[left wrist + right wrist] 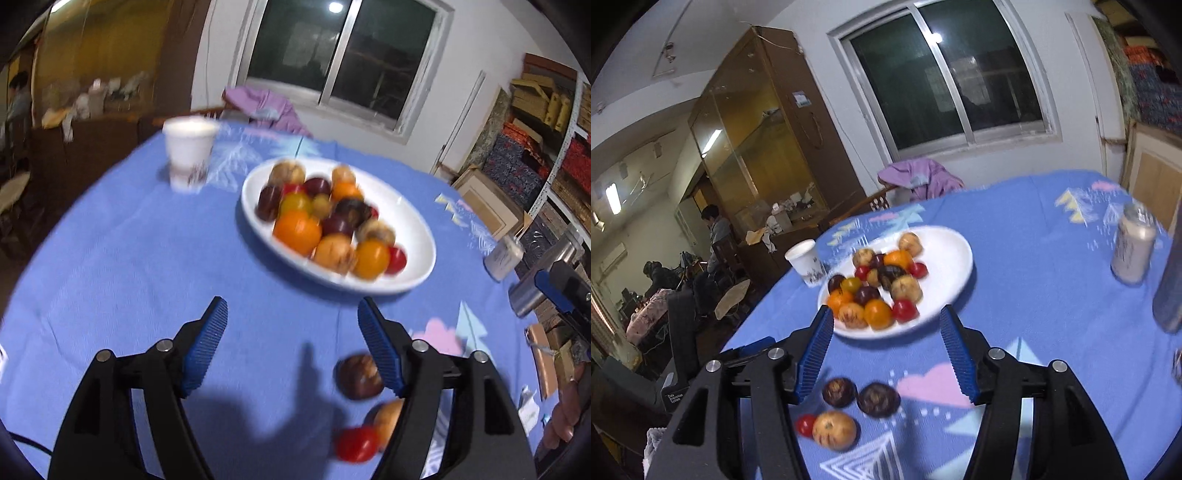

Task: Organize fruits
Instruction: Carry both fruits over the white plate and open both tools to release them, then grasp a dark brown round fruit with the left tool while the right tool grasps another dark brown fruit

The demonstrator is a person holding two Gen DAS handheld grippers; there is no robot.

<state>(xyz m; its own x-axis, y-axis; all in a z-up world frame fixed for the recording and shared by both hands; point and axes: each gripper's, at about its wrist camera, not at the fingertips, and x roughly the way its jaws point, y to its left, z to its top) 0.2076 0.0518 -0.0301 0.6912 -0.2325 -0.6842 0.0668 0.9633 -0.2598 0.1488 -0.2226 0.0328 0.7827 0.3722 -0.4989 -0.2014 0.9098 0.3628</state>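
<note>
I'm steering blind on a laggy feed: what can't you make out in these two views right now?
- Left wrist view: the tan fruit on the cloth is half hidden behind the left gripper's right finger.
- Left wrist view: motion blur smears the plate of fruit and the paper cup; fruit kinds are unclear.
- Right wrist view: the can is blurred, label unreadable.
- Right wrist view: the plate's near rim sits behind the right gripper's fingertips.

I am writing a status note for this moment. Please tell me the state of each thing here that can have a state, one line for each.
left gripper: jaws open, nothing between them.
right gripper: jaws open, nothing held.
white plate: on the tablecloth, piled with mixed fruits.
loose fruits: four lying on the cloth, off the plate.
paper cup: upright; contents not visible.
can: upright.
window: shut, dark outside.
</note>
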